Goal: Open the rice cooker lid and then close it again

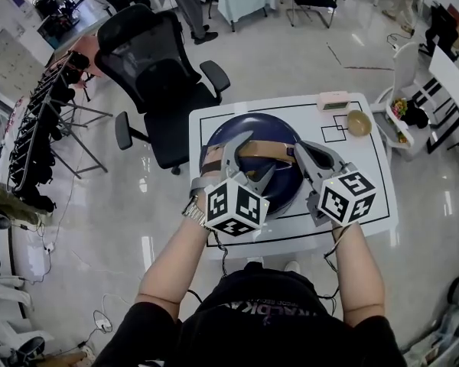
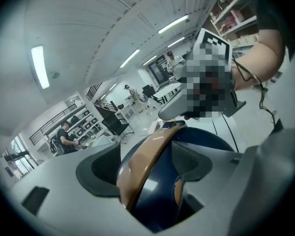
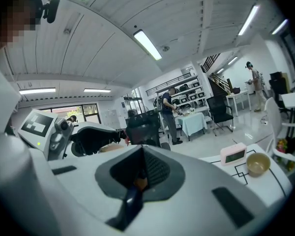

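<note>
Head view: left claw (image 1: 251, 157) spread astride cooker's handle (image 1: 277, 150); right claw (image 1: 301, 151) pressed together, angled down

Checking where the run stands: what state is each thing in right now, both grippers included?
rice cooker lid: down, closed.
handle: lying across the lid.
left gripper: open, jaws astride the handle.
right gripper: shut.
bowl: upright.

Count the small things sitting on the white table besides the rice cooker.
2. A pink clock sits at the table's far edge; a bowl sits just right of it, slightly nearer. The rice cooker may hide others.
</note>
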The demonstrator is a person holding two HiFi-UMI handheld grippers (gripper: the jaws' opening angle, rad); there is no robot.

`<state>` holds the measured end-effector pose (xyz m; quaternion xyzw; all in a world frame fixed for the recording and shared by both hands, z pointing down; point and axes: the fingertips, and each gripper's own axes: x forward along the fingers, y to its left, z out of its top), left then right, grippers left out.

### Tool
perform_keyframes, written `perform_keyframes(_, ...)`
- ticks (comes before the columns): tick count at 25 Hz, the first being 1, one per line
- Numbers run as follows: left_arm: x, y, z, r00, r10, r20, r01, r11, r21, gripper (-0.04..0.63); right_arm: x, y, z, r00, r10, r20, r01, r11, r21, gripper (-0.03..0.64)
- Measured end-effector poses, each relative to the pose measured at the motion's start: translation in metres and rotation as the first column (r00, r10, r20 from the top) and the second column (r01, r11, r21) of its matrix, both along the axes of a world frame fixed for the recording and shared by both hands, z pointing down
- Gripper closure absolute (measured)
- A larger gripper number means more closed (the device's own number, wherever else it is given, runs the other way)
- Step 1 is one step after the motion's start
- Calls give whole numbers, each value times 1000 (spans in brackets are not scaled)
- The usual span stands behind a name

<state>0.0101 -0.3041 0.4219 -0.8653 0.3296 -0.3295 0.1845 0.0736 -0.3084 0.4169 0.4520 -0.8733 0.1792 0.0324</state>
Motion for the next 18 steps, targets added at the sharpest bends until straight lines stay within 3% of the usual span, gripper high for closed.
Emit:
perform_keyframes(5, 7, -1, 2, 995, 46, 90, -48, 999, 25, 276, -1, 1, 3, 1000, 2, 1, -2, 1000, -9, 615)
perform_keyframes(12, 14, -7, 16, 972, 83, 220, -99, 993, 66, 346, -1, -1, 6, 1000, 6, 1, -6, 1000, -9, 615)
perform_keyframes(18, 18, -9, 20, 955, 103, 279, -134, 987, 93, 362, -1, -2, 7, 1000, 12, 8, -12, 1000, -10, 615)
